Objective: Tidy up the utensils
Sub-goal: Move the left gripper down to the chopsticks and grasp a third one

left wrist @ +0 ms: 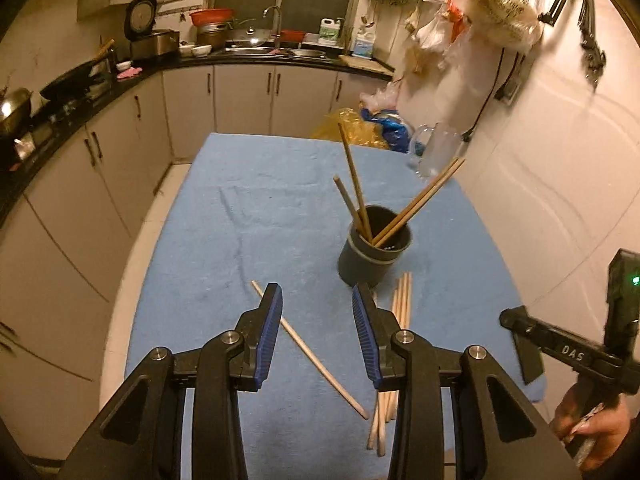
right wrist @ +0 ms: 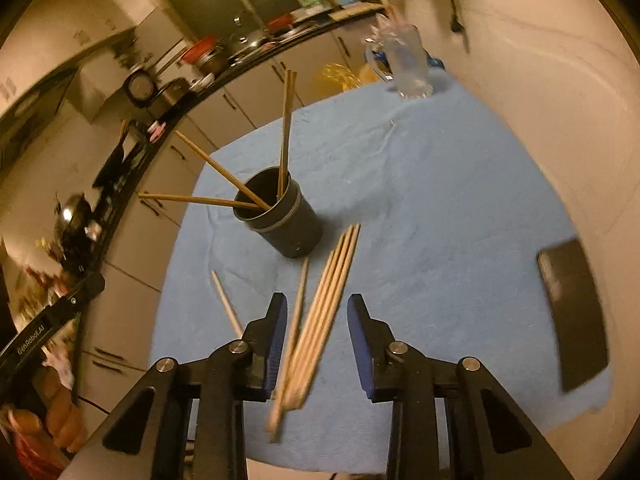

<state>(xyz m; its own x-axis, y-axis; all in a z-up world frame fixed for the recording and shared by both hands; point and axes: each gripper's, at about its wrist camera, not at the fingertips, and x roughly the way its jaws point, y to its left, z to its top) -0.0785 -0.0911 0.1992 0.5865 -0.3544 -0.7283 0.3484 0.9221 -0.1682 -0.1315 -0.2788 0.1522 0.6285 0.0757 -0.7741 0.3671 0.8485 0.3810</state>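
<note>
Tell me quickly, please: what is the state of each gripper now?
Left gripper: open, holding nothing; a single chopstick lies below it.
Right gripper: open, holding nothing; the chopstick bundle lies between its fingers.

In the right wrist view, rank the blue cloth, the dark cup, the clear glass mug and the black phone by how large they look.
1. blue cloth
2. black phone and dark cup: look alike, so unranked
3. clear glass mug, though it stands farthest from the camera
</note>
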